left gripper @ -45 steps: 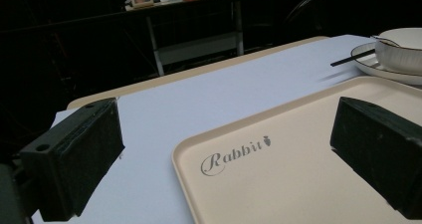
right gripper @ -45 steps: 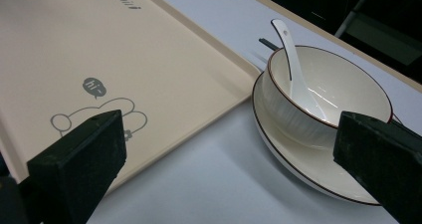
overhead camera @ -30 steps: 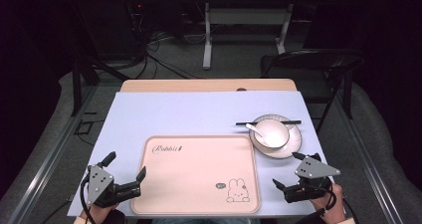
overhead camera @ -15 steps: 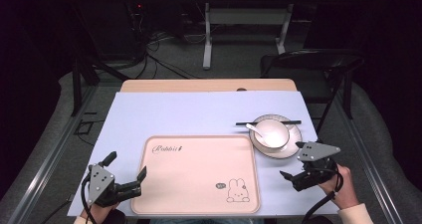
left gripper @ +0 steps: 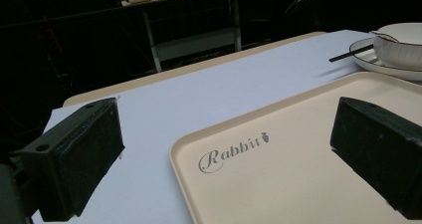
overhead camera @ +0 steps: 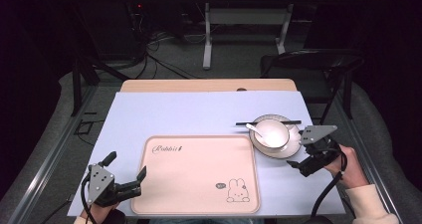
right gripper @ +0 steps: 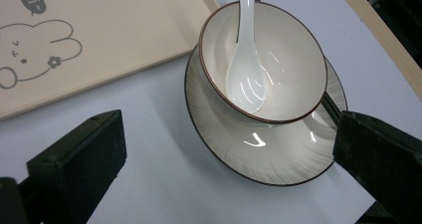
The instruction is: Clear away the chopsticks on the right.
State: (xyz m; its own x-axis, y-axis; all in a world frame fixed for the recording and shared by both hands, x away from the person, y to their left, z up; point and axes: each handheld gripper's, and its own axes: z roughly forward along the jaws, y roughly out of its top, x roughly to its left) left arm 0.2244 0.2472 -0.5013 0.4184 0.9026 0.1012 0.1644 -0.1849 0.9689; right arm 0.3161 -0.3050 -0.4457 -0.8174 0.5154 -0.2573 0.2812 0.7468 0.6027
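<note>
Bowl (right gripper: 263, 59) with a white spoon (right gripper: 245, 64) in it sits on a saucer (right gripper: 259, 149), just ahead of the right gripper (right gripper: 226, 169) and framed between its two black jaws. Those jaws are spread wide, released, gripping nothing and touching neither bowl nor saucer; the saucer's near rim lies close in front of them. Black chopsticks (overhead camera: 268, 122) rest across the saucer's far side, beyond the bowl. To that gripper's left lies the pink tray (overhead camera: 199, 174) with its rabbit drawing. The left gripper (overhead camera: 124, 176) hovers at the tray's near left corner, its jaws likewise splayed wide and empty, one over the lavender mat (overhead camera: 199, 112), one over the tray.
</note>
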